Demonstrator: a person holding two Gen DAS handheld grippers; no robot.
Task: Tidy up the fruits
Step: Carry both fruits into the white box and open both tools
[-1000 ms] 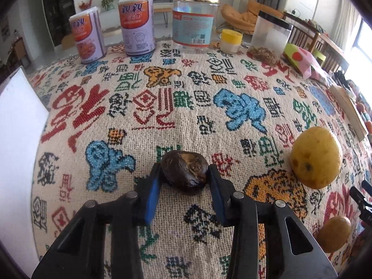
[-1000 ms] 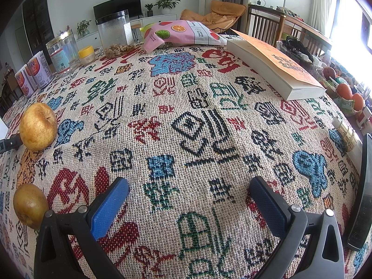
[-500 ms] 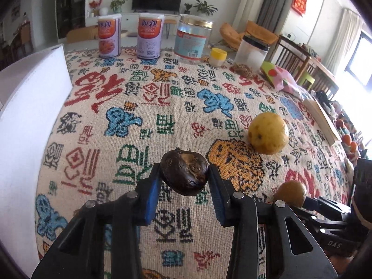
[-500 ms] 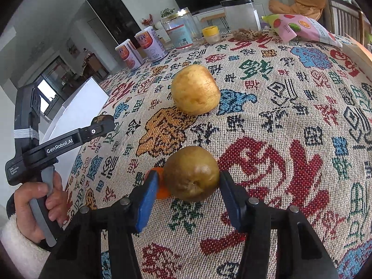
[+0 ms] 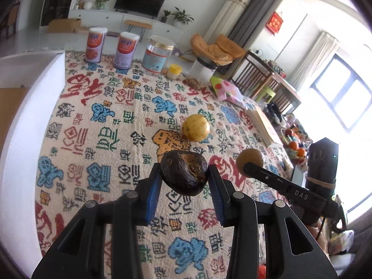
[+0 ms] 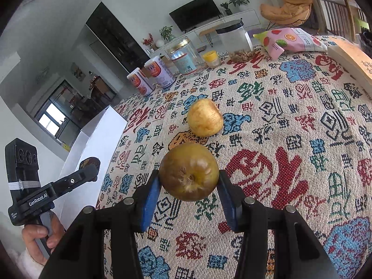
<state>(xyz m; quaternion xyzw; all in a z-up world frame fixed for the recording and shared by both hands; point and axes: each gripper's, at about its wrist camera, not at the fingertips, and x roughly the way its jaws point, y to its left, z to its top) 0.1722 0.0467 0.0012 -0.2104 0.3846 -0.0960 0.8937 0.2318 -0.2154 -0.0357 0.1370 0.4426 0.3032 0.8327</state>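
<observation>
Left gripper (image 5: 183,176): jaws clamped on a dark wrinkled fruit (image 5: 183,173), held clear above the counter (image 5: 111,125). Right gripper (image 6: 189,183): jaws pressed against a brown-green fruit (image 6: 188,171), also raised. A yellow fruit (image 6: 205,117) rests on the patterned cloth, near a white box (image 6: 97,139).

Three fruits: one dark wrinkled fruit (image 5: 183,175), one brown-green fruit (image 6: 188,171), one yellow fruit (image 6: 205,117). Two tall cans (image 5: 95,45) with orange labels. Two clear jars (image 5: 158,54). One small yellow-lidded pot (image 5: 174,71). One pink snack bag (image 6: 288,40). One book (image 5: 265,125). One white box (image 6: 93,148). Two tools (image 5: 184,181).
</observation>
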